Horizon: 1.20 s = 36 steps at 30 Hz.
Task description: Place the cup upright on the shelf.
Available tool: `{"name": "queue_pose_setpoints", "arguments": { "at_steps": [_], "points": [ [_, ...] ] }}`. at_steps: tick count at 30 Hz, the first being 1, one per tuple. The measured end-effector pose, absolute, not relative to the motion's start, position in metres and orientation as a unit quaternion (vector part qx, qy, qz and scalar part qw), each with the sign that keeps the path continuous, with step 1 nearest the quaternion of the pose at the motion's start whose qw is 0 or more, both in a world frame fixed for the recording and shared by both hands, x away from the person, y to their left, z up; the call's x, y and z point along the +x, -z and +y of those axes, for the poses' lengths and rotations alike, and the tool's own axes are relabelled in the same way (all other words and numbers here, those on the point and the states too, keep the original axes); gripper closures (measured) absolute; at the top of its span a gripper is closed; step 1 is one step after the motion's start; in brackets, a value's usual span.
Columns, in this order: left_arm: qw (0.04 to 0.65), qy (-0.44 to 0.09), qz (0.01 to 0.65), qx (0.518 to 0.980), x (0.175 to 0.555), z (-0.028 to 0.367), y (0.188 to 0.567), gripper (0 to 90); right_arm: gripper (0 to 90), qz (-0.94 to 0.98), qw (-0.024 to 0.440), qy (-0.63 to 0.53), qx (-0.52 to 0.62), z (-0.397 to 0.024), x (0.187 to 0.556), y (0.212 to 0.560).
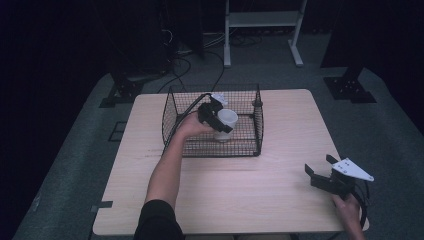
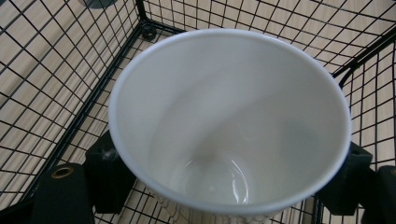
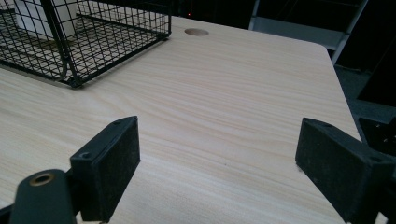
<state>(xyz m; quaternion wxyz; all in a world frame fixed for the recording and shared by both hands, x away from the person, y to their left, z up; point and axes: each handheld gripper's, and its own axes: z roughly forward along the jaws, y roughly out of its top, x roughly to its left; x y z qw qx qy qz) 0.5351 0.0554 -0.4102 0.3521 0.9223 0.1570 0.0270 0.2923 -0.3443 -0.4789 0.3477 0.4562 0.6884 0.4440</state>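
Hugging cup (image 2: 229,116), basket walls (image 2: 70,70) close

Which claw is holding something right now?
The left claw, inside the wire basket, grips the white cup; the right claw is open over bare table.

No readable text, labels or numbers

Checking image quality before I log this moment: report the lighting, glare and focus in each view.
High view: dim, room beyond the table nearly black, soft focus. Left gripper view: evenly lit, faint curved glare at the bottom of the white cup, rim sharp. Right gripper view: bright wood grain crisp, wire basket clear, near jaws slightly soft.
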Motion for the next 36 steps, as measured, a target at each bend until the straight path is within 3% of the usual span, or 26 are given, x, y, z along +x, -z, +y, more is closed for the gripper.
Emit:
{"name": "queue_pose_setpoints", "arguments": {
  "at_steps": [17,22,36],
  "points": [
    [0.355,-0.024,0.171,0.919,0.533,0.066,0.414,19.0,13.0,0.688,0.347,-0.444,0.457,-0.344,0.292,0.479],
    [0.347,-0.038,0.176,0.921,0.530,0.065,0.412,10.5,13.1,0.687,0.347,-0.445,0.458,-0.345,0.293,0.479],
    [0.363,-0.065,0.174,0.913,0.522,0.070,0.391,8.4,13.0,0.687,0.347,-0.446,0.456,-0.345,0.292,0.479]
  ]
}}
